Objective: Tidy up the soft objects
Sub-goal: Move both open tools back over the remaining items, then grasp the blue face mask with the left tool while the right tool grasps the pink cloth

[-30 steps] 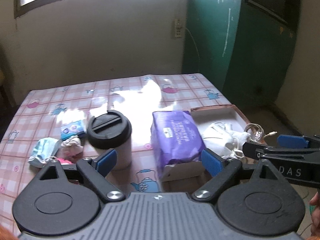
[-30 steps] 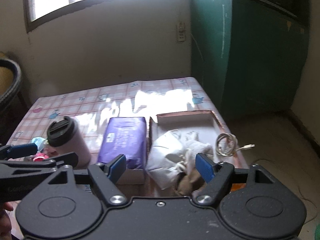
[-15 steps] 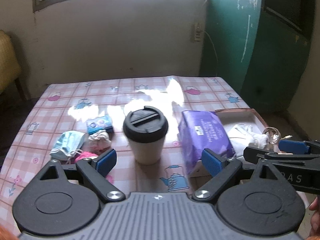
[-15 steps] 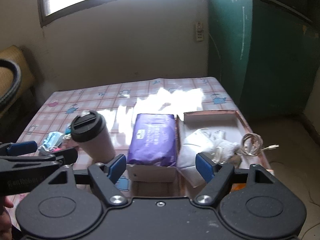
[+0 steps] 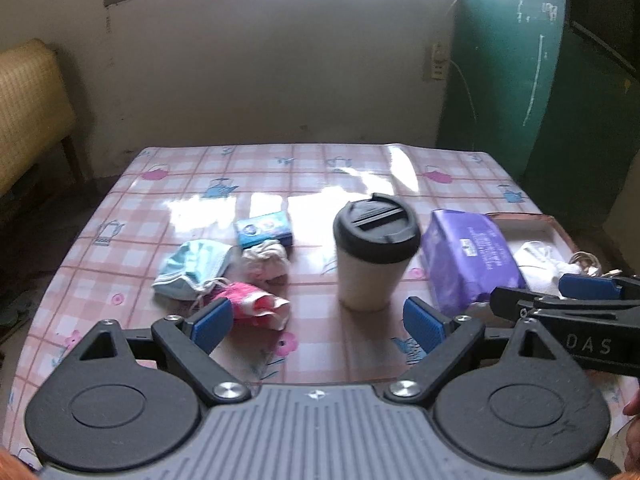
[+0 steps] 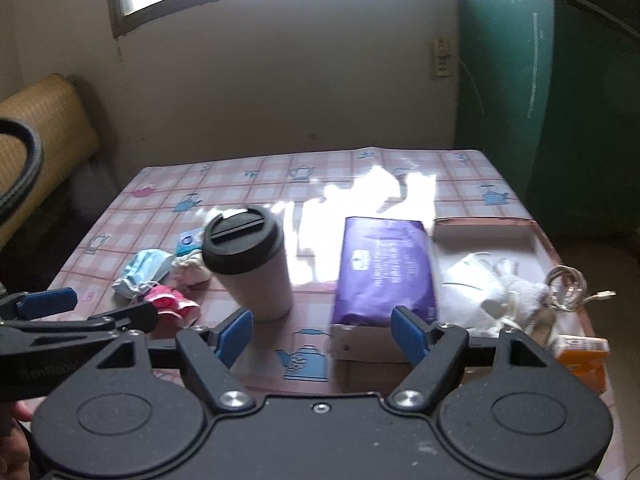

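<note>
**Clerk:** Table (image 5: 304, 168), pink checked cloth with teapot print, set against a cream wall under a window; green door to the right. Landmark item?

**Checker:** Cup (image 5: 374, 252), pale body, black lid, upright near the middle of the table.

**Clerk:** Left of the cup?

**Checker:** Blue face mask (image 5: 194, 266), crumpled. Between it and the cup, a whitish cloth bundle (image 5: 266, 262), touching the mask. Nearer the camera than that bundle, a pink cloth piece (image 5: 252, 306). Behind the bundle, a small blue packet (image 5: 264, 230). All lie loose on the cloth.

**Clerk:** Right of the cup?

**Checker:** Purple soft pack (image 6: 384, 268), lying across the near left edge of a shallow cardboard box (image 6: 484, 228). Inside the box, white masks or cloths (image 6: 480, 284) in a heap. At the box's right rim, a coiled cable (image 6: 568, 284); nearer the camera, an orange carton (image 6: 582, 354).

**Clerk:** Tools?

**Checker:** Left gripper (image 5: 318, 320), jaws spread wide, nothing between them, in front of the cup and the pink piece. Right gripper (image 6: 322, 330), jaws likewise spread and empty, in front of the purple pack, right of the cup.
</note>
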A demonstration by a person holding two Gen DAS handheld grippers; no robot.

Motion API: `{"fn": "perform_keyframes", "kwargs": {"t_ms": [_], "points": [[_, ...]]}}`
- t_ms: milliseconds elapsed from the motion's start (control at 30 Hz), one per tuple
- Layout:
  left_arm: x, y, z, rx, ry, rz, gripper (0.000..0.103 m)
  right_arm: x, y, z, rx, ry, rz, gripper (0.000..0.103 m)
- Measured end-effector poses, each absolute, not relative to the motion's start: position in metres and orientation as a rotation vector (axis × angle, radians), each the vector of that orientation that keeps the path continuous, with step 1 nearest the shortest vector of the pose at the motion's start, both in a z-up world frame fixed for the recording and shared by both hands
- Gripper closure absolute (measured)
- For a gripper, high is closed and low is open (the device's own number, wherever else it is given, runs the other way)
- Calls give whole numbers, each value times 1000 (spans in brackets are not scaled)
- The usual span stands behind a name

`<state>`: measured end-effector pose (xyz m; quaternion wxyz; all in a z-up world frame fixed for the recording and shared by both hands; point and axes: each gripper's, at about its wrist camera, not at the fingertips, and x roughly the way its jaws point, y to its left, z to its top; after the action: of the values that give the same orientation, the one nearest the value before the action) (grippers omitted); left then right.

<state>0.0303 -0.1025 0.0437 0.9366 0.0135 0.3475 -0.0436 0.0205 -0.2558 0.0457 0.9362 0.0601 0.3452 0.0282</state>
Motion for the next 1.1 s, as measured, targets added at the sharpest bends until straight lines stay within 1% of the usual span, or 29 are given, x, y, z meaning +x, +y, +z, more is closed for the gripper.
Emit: {"fn": "perform_keyframes", "kwargs": {"t_ms": [800,1100], "points": [[33,-17,27,-18,748,48,8,50,-162,31,64,745,199,13],[39,13,9,-59,780,70,8,63,-133,16,53,769,246,13]]}}
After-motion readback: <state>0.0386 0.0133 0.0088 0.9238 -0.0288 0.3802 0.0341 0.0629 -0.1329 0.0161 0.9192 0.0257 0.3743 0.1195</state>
